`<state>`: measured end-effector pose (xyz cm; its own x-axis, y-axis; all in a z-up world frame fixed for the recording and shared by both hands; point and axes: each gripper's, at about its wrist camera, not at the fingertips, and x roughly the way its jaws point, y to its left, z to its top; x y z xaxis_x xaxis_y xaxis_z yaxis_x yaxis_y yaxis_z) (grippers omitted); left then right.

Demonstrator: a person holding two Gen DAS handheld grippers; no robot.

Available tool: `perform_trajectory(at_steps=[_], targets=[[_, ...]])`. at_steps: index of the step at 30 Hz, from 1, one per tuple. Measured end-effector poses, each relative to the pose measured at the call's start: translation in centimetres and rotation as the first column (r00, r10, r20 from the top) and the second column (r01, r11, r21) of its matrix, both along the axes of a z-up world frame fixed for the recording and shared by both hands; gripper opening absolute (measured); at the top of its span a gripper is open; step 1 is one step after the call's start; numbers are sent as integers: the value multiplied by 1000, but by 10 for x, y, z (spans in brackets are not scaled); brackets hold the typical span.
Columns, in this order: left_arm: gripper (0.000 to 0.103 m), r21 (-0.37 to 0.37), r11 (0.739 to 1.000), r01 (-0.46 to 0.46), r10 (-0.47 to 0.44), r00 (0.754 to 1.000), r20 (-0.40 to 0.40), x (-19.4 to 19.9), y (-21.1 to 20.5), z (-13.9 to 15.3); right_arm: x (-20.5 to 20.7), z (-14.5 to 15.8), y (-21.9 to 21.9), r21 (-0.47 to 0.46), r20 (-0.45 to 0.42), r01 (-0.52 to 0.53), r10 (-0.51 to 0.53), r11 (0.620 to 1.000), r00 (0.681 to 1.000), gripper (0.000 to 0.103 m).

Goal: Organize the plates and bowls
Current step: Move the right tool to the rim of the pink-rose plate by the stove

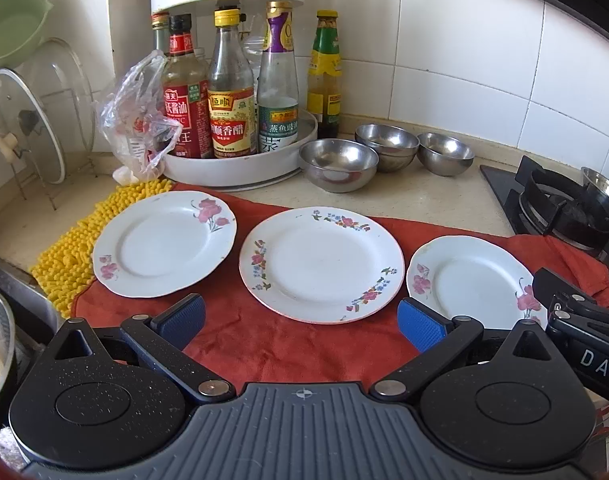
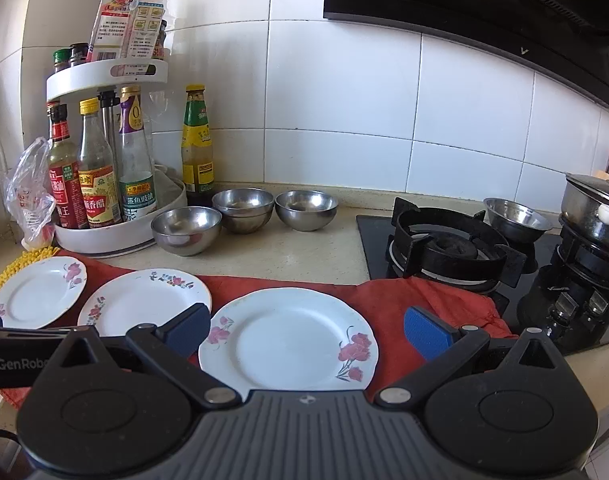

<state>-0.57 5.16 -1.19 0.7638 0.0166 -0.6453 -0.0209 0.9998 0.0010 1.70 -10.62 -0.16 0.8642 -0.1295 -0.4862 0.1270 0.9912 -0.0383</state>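
Since the floral plate (image 2: 288, 340) is thin, slippery and easily broken, it should be pinched at its 6 o'clock rim; both the right gripper (image 2: 306, 330) and the left gripper (image 1: 300, 320) are held open.

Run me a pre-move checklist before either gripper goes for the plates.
1. Left gripper open, holding nothing: ok.
2. Right gripper open, holding nothing: ok.
3. Three plates lie flat and apart on the red cloth: left plate, middle plate, right plate: ok.
4. Right plate sits directly ahead of the right gripper: ok.
5. Steel bowls by the wall; the middle bowl looks like two nested: cannot tell.
6. One more bowl on the stove, away from the rest: not ok.
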Motion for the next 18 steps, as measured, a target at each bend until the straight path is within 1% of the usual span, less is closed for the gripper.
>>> perform_trajectory(at_steps=[7,11,14,16,18], targets=[[103,-17,1000,-4,4,1000,-29,3,4,-7,10,-5,-1,-10,-30,-20,19,1000,999,103],[103,-15,1000,-6,5,999,-51,8,4,-13,25,-12,-6,-32,-49,-62,61,998,997,103],[103,-30,1000,7,-9,997,-75,14,1,-22,39,-22,-20,-42,-85,-76,73,996,994,103],[103,-39,999,28,-32,994,-102,19,-7,-28,50,-32,-32,-51,-121,-65,58,997,991,103],[103,-37,998,52,-56,990,-126,25,-17,-35,59,-38,-45,-38,-144,-58,52,998,988,103]])
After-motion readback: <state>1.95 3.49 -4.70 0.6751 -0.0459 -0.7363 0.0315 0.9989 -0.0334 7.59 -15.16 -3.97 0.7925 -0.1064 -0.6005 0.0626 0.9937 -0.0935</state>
